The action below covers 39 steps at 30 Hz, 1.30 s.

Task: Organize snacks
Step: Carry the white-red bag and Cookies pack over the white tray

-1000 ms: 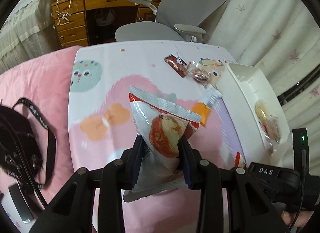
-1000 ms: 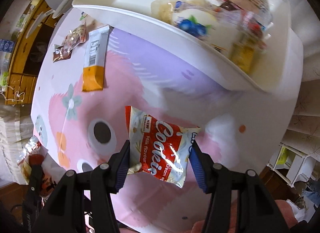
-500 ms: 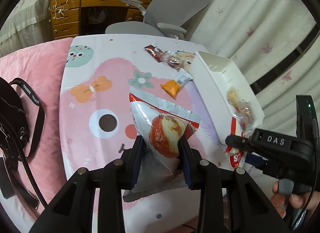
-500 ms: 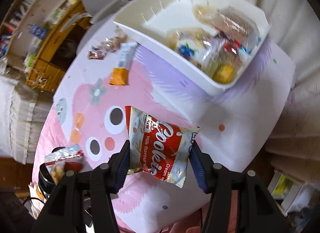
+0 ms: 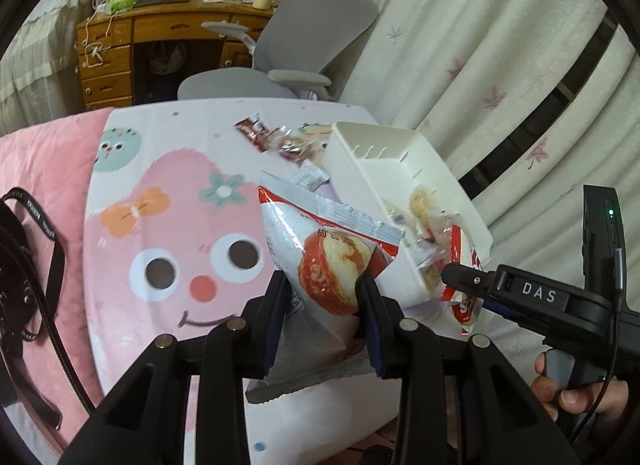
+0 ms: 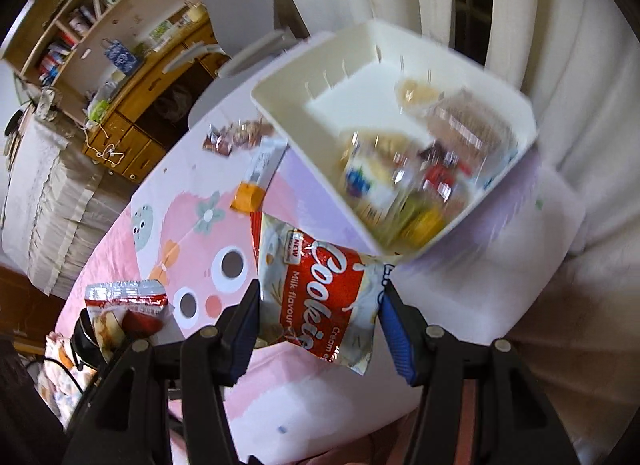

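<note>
Left tongs (image 5: 323,297): closed on a red-and-silver snack bag (image 5: 320,253), pinched at mid-body, bag upright between the pads and held above the tabletop (image 5: 168,169). The same bag shows in the right wrist view low at the left.

Right tongs (image 6: 318,319): closed on a red-and-white cookie packet (image 6: 320,289), "Cookie / Milk flavour" print readable, gripped by its two side edges. In the left wrist view the right tongs sit just right of the left tongs, their tip at the near corner of the bin, with the packet hanging below.

White bin (image 6: 280,105): ahead and right of the right tongs, ahead-right of the left tongs, resting on the tabletop. Near half holds a pile of wrapped snacks (image 6: 416,181); blurred, so single items cannot be told apart. Far half shows bare floor.

Loose on the tabletop ahead of both tongs, just left of the bin: an orange-and-white snack bar (image 6: 260,173) and beyond it two small wrappers (image 6: 236,135), touching each other.

Black strap bag (image 5: 24,265) lies on the pink bed, far left of the left tongs. Grey office chair (image 5: 296,45) and wooden desk (image 5: 120,45) are beyond the tabletop.
</note>
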{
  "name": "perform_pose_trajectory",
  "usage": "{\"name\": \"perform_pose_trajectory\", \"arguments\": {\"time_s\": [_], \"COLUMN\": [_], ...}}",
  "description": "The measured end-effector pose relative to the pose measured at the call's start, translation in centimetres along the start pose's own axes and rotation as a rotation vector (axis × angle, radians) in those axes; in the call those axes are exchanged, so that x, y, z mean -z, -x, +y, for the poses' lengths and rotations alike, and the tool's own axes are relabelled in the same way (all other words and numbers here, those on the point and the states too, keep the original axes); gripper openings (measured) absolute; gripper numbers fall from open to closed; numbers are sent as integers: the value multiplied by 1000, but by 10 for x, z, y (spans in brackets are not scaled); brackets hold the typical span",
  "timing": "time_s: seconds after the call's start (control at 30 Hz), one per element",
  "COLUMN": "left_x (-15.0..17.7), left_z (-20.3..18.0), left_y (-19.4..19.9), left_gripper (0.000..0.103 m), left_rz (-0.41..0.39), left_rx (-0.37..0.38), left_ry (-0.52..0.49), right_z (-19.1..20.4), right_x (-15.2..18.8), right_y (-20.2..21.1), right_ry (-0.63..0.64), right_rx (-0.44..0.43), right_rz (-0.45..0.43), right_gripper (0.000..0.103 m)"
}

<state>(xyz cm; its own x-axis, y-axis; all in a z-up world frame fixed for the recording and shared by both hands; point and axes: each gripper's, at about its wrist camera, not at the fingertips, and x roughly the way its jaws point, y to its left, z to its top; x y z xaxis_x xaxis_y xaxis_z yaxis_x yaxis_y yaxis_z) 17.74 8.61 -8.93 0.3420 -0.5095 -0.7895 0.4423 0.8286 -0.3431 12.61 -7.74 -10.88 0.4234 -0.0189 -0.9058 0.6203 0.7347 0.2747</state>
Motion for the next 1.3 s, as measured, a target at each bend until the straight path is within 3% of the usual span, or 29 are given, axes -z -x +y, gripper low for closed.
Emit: {"name": "perform_pose_trajectory", "arguments": {"time_s": [0.23, 0.43, 0.7, 1.2, 1.27, 1.3], "left_x": [-16, -31, -48, -69, -70, -70], "left_z": [-51, -95, -138, -174, -176, -177], "left_y": [-18, -38, -74, -124, -127, -128], "left_gripper": [34, 34, 34, 35, 40, 52], "left_rz": [-25, -57, -88, -127, -120, -111], "left_rx": [12, 14, 7, 6, -1, -6], "left_ry": [2, -2, 34, 129, 137, 142], "right_z": [-40, -79, -109, -126, -129, -131], "right_x": [-41, -79, -129, -202, -206, -208], "right_y": [11, 2, -8, -26, -31, -36], "right_ry": [38, 27, 67, 227, 230, 226], "right_rx": [-27, -39, -68, -111, -114, -119], "right_rz": [-27, 33, 48, 54, 72, 87], "right_gripper": [56, 56, 56, 57, 58, 59]}}
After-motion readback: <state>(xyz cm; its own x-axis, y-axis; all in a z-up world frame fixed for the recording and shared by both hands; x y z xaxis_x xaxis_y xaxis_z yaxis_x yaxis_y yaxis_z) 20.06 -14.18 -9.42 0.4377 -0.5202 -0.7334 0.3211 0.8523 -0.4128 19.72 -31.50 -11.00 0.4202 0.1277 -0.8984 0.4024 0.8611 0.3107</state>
